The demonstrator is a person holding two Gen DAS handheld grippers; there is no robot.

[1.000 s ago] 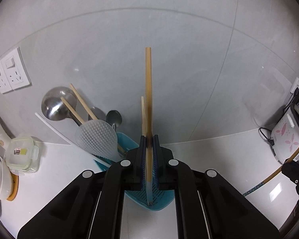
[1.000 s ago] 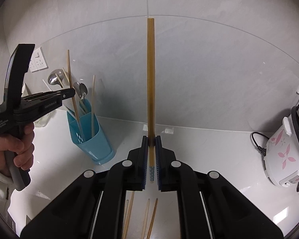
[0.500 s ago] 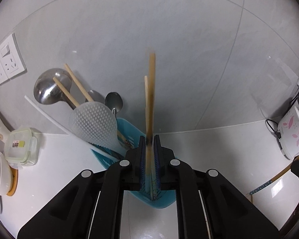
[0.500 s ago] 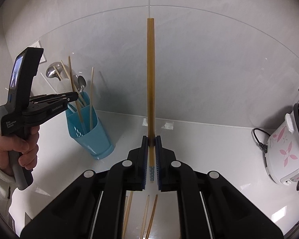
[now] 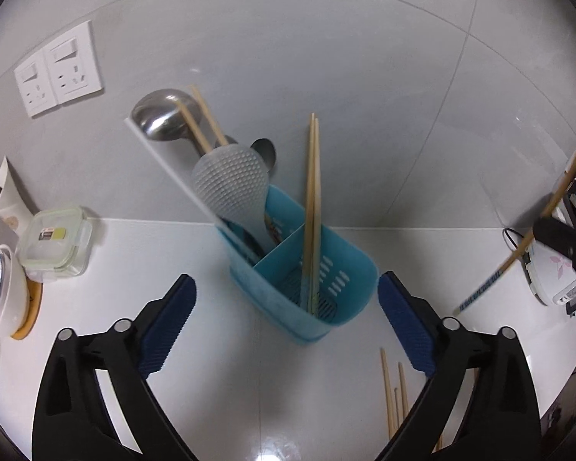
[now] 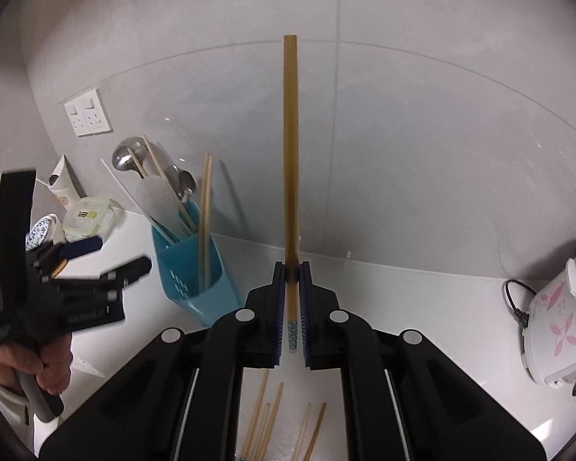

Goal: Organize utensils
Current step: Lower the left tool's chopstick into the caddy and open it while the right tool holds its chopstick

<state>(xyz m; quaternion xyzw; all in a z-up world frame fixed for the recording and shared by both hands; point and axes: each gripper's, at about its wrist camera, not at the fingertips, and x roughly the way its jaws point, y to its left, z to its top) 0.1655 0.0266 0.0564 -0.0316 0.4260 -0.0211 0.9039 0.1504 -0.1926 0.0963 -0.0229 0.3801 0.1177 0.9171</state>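
The left tongs (image 5: 286,320) had just swung wide open, and nothing sat between the blue pads (image 5: 169,326) any more; the long wooden chopstick they had carried a moment before now stood in the blue plastic utensil holder (image 5: 307,288), close beside one other chopstick, so there was a pair of wooden chopsticks (image 5: 312,207) in the near, right pocket, leaning up toward the grey tiled wall (image 5: 326,38); the far, left pocket held a clear bumpy rice paddle (image 5: 230,184), a shiny metal ladle (image 5: 161,115) and a small metal spoon (image 5: 265,150); so that chopstick looked put away, and the left tongs seemed free to fetch another.

The right tongs (image 6: 292,307) were squeezed tight on one more brown wooden chopstick (image 6: 291,153); it pointed straight up and its patterned tip poked out below the pads; the holder stood on the white desk (image 6: 422,299) to the left of it, a little farther off; this one probably had to go into the same pocket next.

More loose wooden chopsticks (image 6: 268,418) lay flat on the desk, near and just under the right tongs; so the tidying was likely not finished; a white rice cooker with pink flowers (image 6: 556,326) stood far to the right.
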